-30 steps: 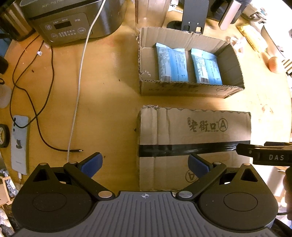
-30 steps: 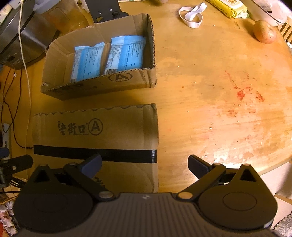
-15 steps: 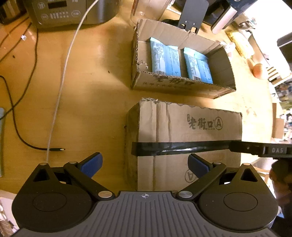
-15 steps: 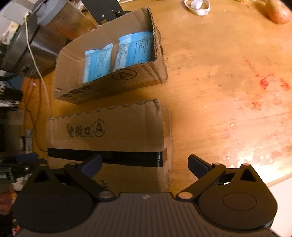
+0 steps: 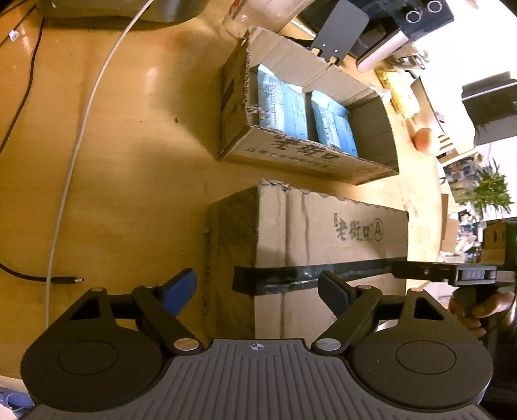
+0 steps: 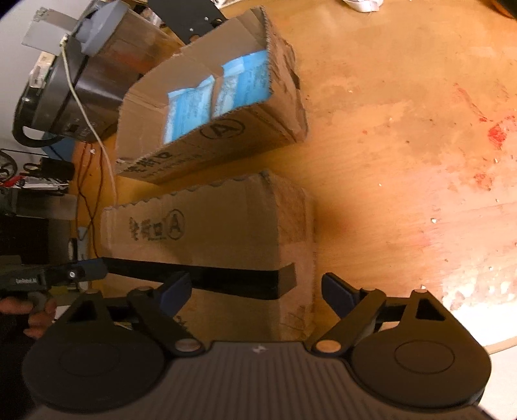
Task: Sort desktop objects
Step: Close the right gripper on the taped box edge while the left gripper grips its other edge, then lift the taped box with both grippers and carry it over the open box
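Observation:
A closed cardboard box with a black tape band [image 5: 323, 239] [image 6: 206, 239] lies on the wooden table near me. Behind it stands an open cardboard box [image 5: 300, 155] [image 6: 206, 142] holding two blue packets [image 5: 284, 106] [image 6: 219, 93]. My left gripper [image 5: 258, 286] is open, its jaws straddling the closed box's left end. My right gripper [image 6: 255, 287] is open, its jaws straddling the box's right end. Each gripper shows at the edge of the other's view.
A rice cooker [image 6: 64, 90] stands at the back left, with a white cable [image 5: 74, 155] and a black cable [image 5: 19, 274] on the table. An apple [image 5: 423, 139], a black stand [image 5: 339, 29] and snack packs sit at the back right. The table edge [image 6: 497, 345] is near right.
Both grippers have dropped lower and tilted in toward the closed box's two ends, left from the left and right from the right. Both stay open. The boxes have not moved.

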`<move>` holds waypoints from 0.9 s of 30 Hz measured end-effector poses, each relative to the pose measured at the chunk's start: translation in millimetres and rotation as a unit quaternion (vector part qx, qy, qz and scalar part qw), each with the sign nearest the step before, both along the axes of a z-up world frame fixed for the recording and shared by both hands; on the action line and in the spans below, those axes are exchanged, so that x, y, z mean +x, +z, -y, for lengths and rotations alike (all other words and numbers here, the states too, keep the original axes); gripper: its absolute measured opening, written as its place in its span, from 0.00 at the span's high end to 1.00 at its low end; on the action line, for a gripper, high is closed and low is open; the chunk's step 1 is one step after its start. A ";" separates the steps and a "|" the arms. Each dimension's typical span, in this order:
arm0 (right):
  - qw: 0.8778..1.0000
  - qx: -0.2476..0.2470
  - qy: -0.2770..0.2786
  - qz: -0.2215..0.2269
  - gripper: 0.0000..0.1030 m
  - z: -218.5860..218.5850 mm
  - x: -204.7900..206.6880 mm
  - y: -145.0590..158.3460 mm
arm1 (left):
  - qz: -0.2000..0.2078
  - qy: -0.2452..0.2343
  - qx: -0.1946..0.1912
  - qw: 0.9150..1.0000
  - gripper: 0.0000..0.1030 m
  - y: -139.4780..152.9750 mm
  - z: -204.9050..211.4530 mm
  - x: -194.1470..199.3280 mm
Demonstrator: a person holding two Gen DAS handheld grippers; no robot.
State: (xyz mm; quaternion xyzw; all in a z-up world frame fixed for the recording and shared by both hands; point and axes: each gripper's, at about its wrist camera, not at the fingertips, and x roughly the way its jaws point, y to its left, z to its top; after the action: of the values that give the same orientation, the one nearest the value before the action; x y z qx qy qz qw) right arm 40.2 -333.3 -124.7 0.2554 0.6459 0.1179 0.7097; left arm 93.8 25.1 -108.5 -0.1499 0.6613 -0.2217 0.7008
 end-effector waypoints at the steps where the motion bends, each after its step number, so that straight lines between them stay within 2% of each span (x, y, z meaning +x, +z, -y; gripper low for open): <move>1: 1.000 0.002 0.000 0.000 0.16 0.4 -0.1 -0.8 | -0.002 -0.001 -0.004 1.000 0.30 -1.3 -0.4 0.8; 2: 1.000 0.007 -0.001 -0.001 0.18 1.2 -0.3 -1.3 | -0.004 -0.003 -0.008 1.000 0.32 -2.5 -0.5 1.3; 4: 1.000 0.017 -0.002 0.000 0.25 2.0 -0.8 -1.2 | -0.007 -0.004 -0.014 1.000 0.44 -5.1 -0.3 2.1; 5: 1.000 0.024 -0.001 0.001 0.33 2.1 -1.0 -0.4 | -0.008 -0.004 -0.018 1.000 0.46 -5.9 -0.1 2.4; 6: 1.000 0.027 -0.001 0.003 0.41 2.3 -1.2 0.4 | -0.007 -0.004 -0.022 1.000 0.54 -6.2 0.1 2.5; 7: 1.000 0.026 0.000 0.006 0.42 1.9 -1.1 1.5 | -0.007 -0.004 -0.025 1.000 0.56 -6.5 0.2 2.6; 10: 1.000 0.027 0.001 0.010 0.45 2.0 -0.4 2.6 | -0.005 -0.005 -0.034 0.999 0.57 -7.1 0.6 2.7; 19: 1.000 0.025 0.003 0.004 0.49 2.5 -1.6 7.8 | 0.002 -0.001 -0.025 1.000 0.58 0.3 1.5 -5.1; 27: 0.999 0.033 0.001 -0.002 0.52 5.7 -3.9 30.5 | 0.003 0.022 -0.024 0.999 0.58 21.2 -2.1 -15.3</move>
State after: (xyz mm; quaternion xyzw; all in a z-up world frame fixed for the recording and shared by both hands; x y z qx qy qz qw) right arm 36.3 -339.0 -94.2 0.2785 0.6434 0.1398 0.6993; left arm 78.5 27.2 -87.4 -0.1809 0.6501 -0.2225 0.7037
